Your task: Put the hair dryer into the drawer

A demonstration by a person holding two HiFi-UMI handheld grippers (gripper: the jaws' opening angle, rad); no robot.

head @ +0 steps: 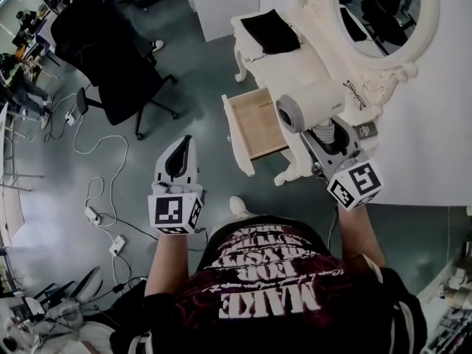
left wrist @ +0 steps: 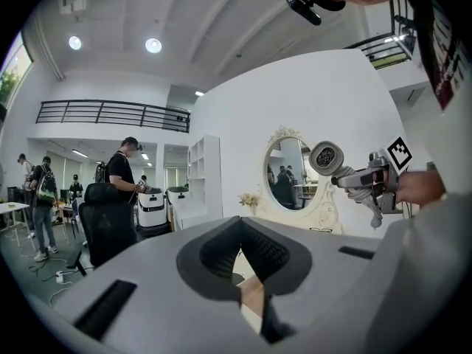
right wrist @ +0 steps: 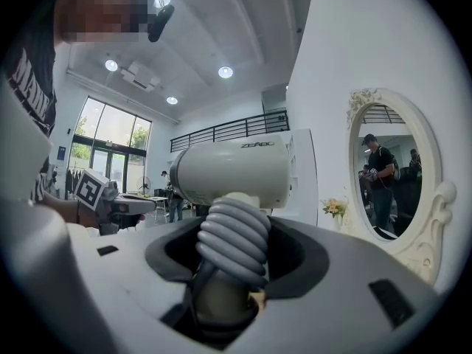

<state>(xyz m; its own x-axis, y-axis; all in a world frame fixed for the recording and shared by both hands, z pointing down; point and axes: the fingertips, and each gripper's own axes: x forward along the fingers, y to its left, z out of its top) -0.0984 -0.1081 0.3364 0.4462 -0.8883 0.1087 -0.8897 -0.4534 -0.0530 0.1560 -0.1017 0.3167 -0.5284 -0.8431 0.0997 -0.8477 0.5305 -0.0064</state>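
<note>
A white hair dryer [head: 306, 105] with a grey ribbed handle is held upright in my right gripper [head: 324, 135], which is shut on the handle. In the right gripper view the dryer's barrel [right wrist: 232, 172] lies across the top of the jaws. It hangs just right of the open, empty wooden drawer [head: 254, 124] of the white dressing table [head: 295, 65]. My left gripper [head: 183, 144] is over the floor to the left of the drawer, shut with nothing in it. The left gripper view shows its fingertips [left wrist: 240, 223] meeting, and the dryer [left wrist: 327, 158] at the right.
On the table lie a black cloth [head: 271, 32] and glasses [head: 354, 93], below an oval mirror [head: 376, 13]. A black office chair [head: 110, 57] stands at the left. Cables and a power strip [head: 92, 214] lie on the grey floor. People stand in the background [left wrist: 122, 172].
</note>
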